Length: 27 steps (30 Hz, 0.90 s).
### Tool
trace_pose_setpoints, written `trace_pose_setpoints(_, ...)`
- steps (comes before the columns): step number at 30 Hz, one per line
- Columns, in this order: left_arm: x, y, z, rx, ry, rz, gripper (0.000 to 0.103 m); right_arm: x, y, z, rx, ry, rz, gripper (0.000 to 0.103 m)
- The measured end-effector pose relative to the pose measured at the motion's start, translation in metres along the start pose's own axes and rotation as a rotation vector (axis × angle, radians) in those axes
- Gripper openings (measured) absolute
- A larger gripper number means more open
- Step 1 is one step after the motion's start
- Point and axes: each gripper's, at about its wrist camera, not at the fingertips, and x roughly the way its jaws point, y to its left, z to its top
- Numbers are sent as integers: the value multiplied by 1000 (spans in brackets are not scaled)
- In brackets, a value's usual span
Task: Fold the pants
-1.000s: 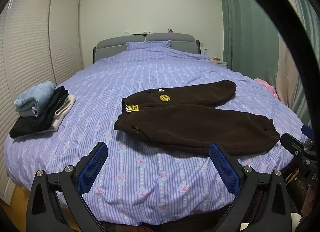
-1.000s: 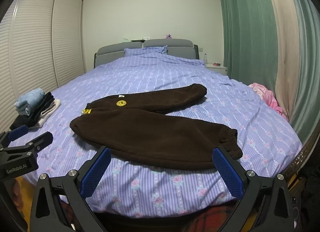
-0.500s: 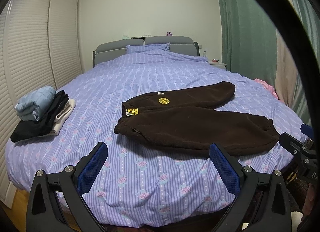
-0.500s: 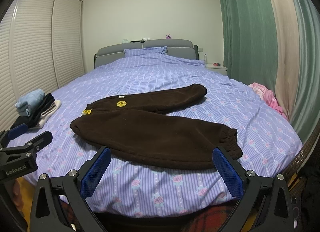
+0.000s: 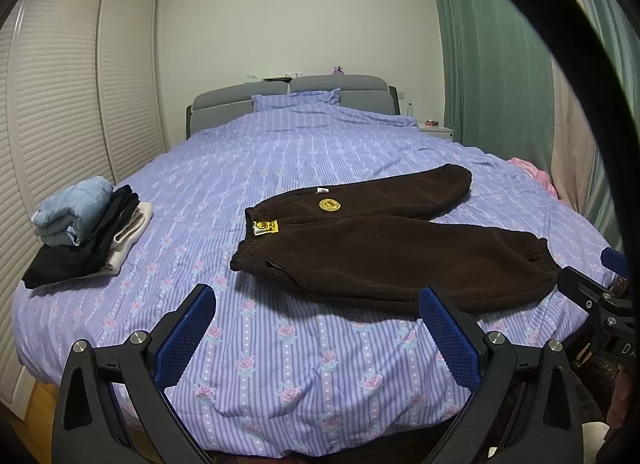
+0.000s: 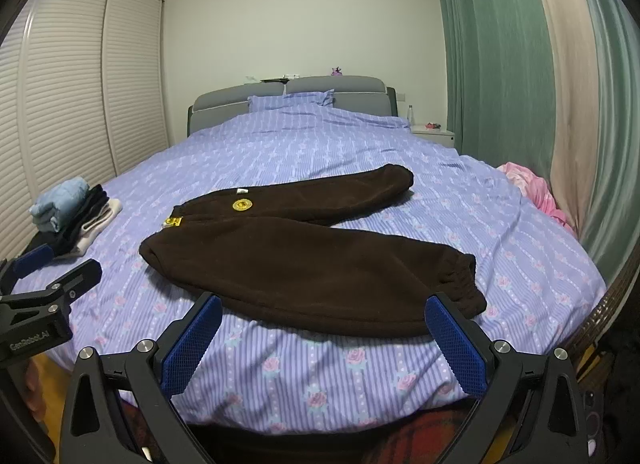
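Dark brown fleece pants (image 5: 384,248) lie spread flat on the purple striped bed (image 5: 280,168), waistband to the left, both legs running right, with a yellow round patch (image 5: 330,205). They also show in the right wrist view (image 6: 304,256). My left gripper (image 5: 316,336) is open and empty, held off the bed's near edge, short of the pants. My right gripper (image 6: 324,344) is open and empty, just short of the near leg's lower edge. Each gripper shows at the edge of the other's view, the right one (image 5: 596,288) and the left one (image 6: 52,280).
A stack of folded clothes (image 5: 84,224) sits on the bed's left edge. A pink garment (image 6: 536,192) lies at the right edge by green curtains (image 6: 496,64). A louvred wardrobe (image 5: 60,104) lines the left wall. A grey headboard (image 5: 292,94) and a nightstand (image 6: 434,134) stand at the far end.
Both views have shifted slightly; the left gripper has tilted up a little, so the bed sits lower in its frame. The pants have not moved and both grippers stay open.
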Motion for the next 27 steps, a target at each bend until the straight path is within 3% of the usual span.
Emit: trace_pose_setpoints(27,3,3,-3,-11,5,1,103,8,3,-4,-1,15,7,103)
